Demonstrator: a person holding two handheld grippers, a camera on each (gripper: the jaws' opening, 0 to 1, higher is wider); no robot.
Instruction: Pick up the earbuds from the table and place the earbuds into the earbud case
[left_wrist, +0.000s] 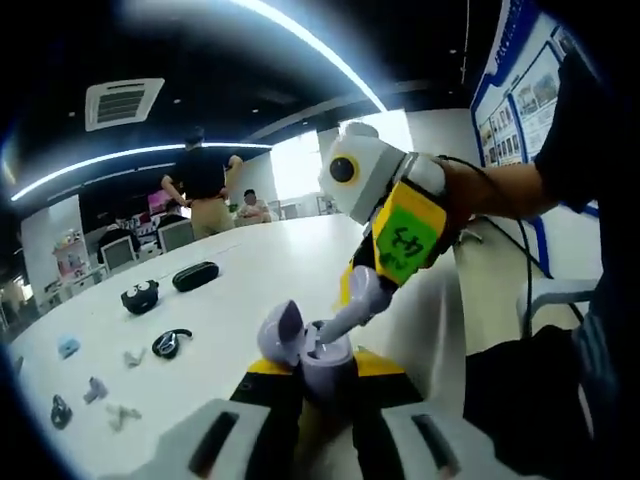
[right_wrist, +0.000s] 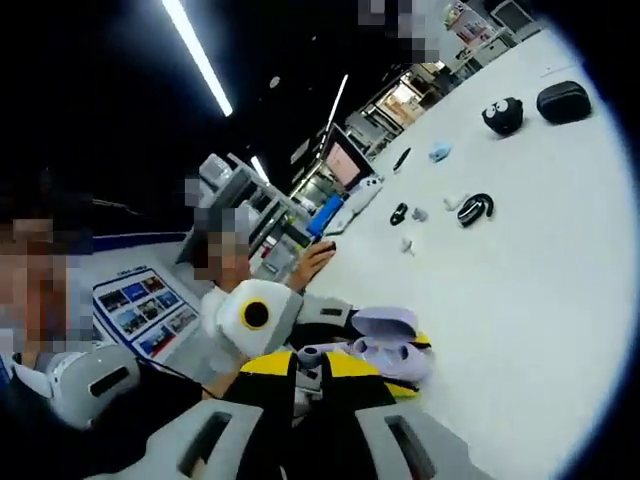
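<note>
A long white table (left_wrist: 300, 260) holds scattered small items. The left tool (left_wrist: 318, 385) is closed around an open lilac earbud case (left_wrist: 300, 350), lid tipped back, held just above the table's near edge. The right tool (left_wrist: 335, 325) reaches down into the case's open well, jaws nearly together as if pinching an earbud, though the earbud itself is too small to make out. To do this step well, keep the case level and steady, ease the tips straight down until the bud seats, then release. Other earbuds (left_wrist: 125, 415) lie further off on the table
</note>
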